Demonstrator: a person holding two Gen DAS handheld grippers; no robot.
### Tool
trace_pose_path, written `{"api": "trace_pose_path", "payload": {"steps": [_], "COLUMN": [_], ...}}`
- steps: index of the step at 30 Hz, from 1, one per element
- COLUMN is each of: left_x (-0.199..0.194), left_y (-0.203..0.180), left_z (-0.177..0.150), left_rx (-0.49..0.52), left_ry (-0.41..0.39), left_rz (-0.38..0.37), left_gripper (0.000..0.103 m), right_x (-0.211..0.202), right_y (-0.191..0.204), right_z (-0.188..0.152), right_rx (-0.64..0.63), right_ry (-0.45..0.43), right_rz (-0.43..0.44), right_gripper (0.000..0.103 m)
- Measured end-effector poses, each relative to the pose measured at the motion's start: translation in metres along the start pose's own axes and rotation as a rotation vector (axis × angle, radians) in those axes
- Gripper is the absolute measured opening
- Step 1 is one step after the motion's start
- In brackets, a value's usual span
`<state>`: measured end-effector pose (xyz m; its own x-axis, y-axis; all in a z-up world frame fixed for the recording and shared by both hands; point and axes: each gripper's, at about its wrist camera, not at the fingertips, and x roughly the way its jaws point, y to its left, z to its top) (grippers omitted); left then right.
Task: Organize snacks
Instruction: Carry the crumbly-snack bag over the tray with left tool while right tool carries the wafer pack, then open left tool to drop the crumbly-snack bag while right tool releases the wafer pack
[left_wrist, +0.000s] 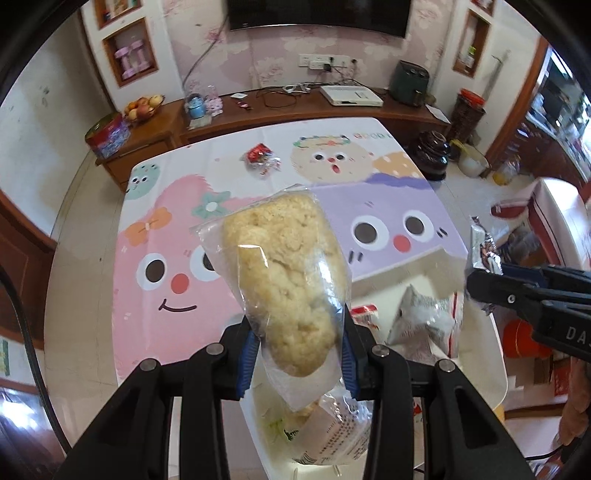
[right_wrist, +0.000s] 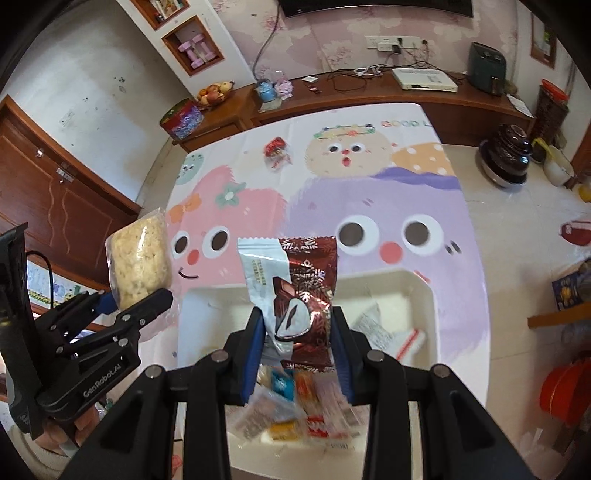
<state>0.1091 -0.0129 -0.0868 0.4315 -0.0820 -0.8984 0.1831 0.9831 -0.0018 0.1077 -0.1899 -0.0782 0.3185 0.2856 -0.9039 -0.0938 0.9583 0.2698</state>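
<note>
Left gripper (left_wrist: 297, 354) clamped a clear-wrapped rice crispy cake (left_wrist: 284, 280); right gripper (right_wrist: 297, 350) pinched a chocolate snack packet (right_wrist: 299, 295) (both above the white tray (right_wrist: 417, 284)).

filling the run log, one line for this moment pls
left gripper: shut on rice cake pack | right gripper: shut on chocolate snack pack | both above white tray | red snack on table

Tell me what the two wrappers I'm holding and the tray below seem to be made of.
The puffed rice cake wrapper in the left gripper looks like thin clear plastic film: you see the cake through it, with glare. The chocolate snack wrapper in the right gripper looks like glossy metallised foil, with crinkled reflections. The tray seems smooth cream moulded plastic, with rounded corners.
</note>
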Motion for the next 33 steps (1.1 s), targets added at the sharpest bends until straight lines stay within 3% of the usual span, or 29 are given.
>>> {"api": "trace_pose_path", "payload": {"steps": [14,24,33], "left_x": [0.019,0.032,0.044], "left_y": [-0.071,-0.099,-0.098], "left_z": [-0.013,-0.02,-0.036], "left_rx": [0.26,0.364,0.397], "left_ry": [0.017,0.057,0.115], "left_rz": [-0.057,-0.099,-0.087], "left_gripper": [0.037,0.037,0.041], "right_x": [0.001,0.015,0.023], "right_y": [-0.035,-0.047,-0.047], "right_z": [-0.061,-0.097,-0.104], "right_rx": [0.11,0.191,0.204], "right_ry": [0.06,0.141,0.167], "right_rz": [-0.115,-0.149,-0.183], "right_gripper": [0.035,0.035,0.036]}}
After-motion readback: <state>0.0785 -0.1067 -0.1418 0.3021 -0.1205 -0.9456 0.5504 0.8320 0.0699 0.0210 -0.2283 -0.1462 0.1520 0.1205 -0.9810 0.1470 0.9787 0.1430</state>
